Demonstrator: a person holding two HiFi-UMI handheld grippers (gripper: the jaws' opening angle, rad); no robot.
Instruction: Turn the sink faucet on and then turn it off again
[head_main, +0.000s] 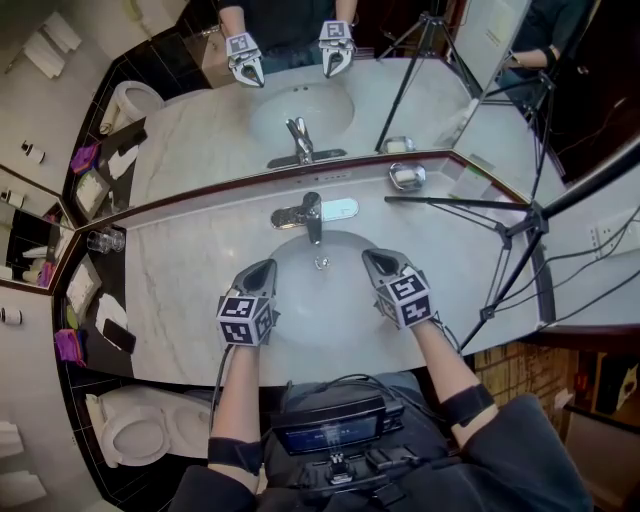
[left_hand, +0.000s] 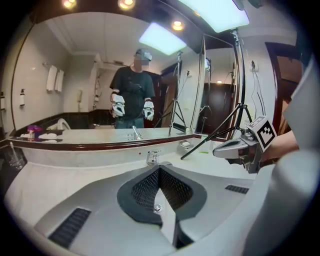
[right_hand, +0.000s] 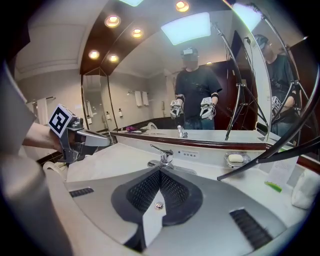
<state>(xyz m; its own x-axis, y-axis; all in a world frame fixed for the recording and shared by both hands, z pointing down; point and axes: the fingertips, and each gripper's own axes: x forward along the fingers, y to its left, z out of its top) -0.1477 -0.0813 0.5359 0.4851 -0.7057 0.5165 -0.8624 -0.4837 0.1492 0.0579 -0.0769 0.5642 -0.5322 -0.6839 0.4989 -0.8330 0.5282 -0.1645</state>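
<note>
The marble counter ran along the mirror, and the oval basin sat in the middle of it, right below my 2 tools. My left gripper and right gripper hung over the near half of the bowl, 1 on each side of the drain. Both had their jaws pressed together with nothing between them. The faucet stood at the far rim, between the 2 tips and well apart from both. I saw no stream falling from its spout, so I judged it was off.

To do this step well, I reckoned 1 closed tip was enough. I would slip it under the free end of the lever and lift slowly until water ran, then press the lever back flat. The other gripper should stay low and clear, away from the tripod leg crossing the counter on the right.

The small plate behind the faucet carried print too fine to read. The cubes bore only square markers.
</note>
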